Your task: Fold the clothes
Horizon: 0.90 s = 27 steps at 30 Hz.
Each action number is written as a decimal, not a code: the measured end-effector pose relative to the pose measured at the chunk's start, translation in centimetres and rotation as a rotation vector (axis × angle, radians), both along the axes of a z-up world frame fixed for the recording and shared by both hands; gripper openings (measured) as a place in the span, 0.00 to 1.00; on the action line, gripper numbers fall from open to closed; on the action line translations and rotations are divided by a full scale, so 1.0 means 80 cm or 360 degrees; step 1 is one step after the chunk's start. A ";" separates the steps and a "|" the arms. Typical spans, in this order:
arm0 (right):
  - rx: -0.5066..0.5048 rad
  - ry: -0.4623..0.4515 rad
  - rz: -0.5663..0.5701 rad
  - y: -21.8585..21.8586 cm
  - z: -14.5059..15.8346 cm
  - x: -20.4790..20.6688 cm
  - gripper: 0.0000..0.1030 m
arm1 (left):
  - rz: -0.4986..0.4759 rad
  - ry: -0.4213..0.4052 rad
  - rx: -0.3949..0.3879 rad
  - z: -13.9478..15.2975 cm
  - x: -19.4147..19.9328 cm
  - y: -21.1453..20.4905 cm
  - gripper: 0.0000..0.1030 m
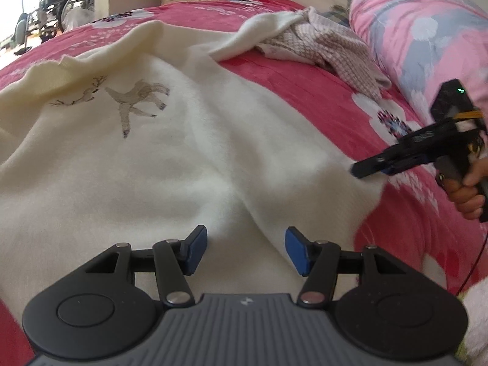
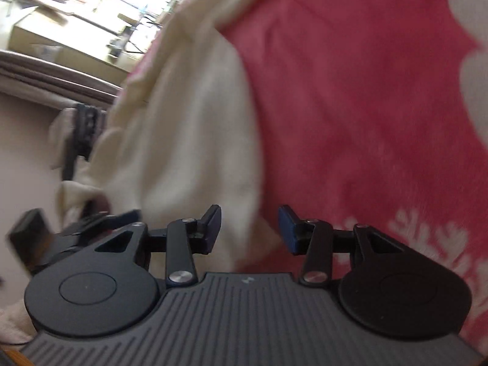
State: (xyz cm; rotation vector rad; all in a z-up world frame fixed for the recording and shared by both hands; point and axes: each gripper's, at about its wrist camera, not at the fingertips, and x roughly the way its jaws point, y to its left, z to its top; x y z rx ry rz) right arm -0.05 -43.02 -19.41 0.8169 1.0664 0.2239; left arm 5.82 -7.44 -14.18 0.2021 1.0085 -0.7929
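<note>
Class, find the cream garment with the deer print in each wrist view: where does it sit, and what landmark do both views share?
Left wrist: cream garment fills the centre and left, deer print upper left.
Right wrist: cream garment runs down the left-centre, blurred; no deer print visible.
Shared landmark: red floral bedspread.

The cream garment (image 1: 189, 140) lies spread across most of the red bed cover (image 1: 320, 85), flat enough that a gripper can pass over it freely from the near edge. Toward the far right, a heap of checked clothing (image 1: 332, 52) and a tall pink pillow (image 1: 427, 30) close off that corner. The right gripper (image 1: 358, 170) sits at the garment's right edge, and bare cover lies open beyond it.
</note>
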 end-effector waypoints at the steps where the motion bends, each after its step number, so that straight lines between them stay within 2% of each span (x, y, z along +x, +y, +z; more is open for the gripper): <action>1: 0.0028 -0.0009 0.0003 0.006 -0.005 -0.001 0.23 | -0.0017 0.0006 0.0009 -0.001 -0.004 -0.001 0.57; 2: 0.0049 -0.0024 0.0007 0.008 -0.007 0.002 0.13 | -0.0032 0.0015 0.0020 -0.002 -0.007 -0.003 0.57; 4: 0.0025 -0.0093 -0.0008 0.006 0.004 0.002 0.11 | -0.0058 0.0038 0.0048 -0.006 -0.013 -0.005 0.57; 7: -0.0058 -0.0314 -0.0084 -0.015 0.048 -0.008 0.10 | -0.0101 0.0036 0.0091 -0.012 -0.022 -0.004 0.57; 8: -0.0108 -0.0379 -0.0123 -0.028 0.067 -0.011 0.05 | -0.0111 0.0038 0.0098 -0.013 -0.024 -0.004 0.57; 10: -0.0230 -0.0451 -0.0178 -0.054 0.094 -0.014 0.04 | -0.0124 0.0047 0.0103 -0.015 -0.026 -0.003 0.57; 13: -0.0495 -0.0377 -0.0206 -0.076 0.089 -0.007 0.00 | -0.0141 0.0060 0.0114 -0.019 -0.027 -0.002 0.57; 15: -0.0589 -0.0229 -0.0263 -0.092 0.065 -0.001 0.00 | -0.0155 0.0057 0.0119 -0.019 -0.028 -0.001 0.57; 17: -0.0478 -0.0130 -0.0386 -0.109 0.045 -0.003 0.02 | -0.0159 0.0065 0.0124 -0.018 -0.029 0.000 0.57; 19: -0.0337 -0.0144 -0.0461 -0.115 0.039 -0.009 0.03 | -0.0159 0.0092 0.0127 -0.016 -0.031 0.002 0.57; 21: -0.0288 -0.0178 -0.0461 -0.111 0.041 -0.008 0.03 | -0.0151 0.0162 0.0114 -0.014 -0.035 0.010 0.57; 25: -0.0243 -0.0264 -0.0394 -0.095 0.053 0.000 0.04 | -0.0128 0.0360 0.0071 -0.011 -0.052 0.036 0.57; 27: -0.0247 -0.0383 -0.0261 -0.072 0.071 0.006 0.04 | -0.0113 0.0445 0.0067 -0.012 -0.068 0.052 0.57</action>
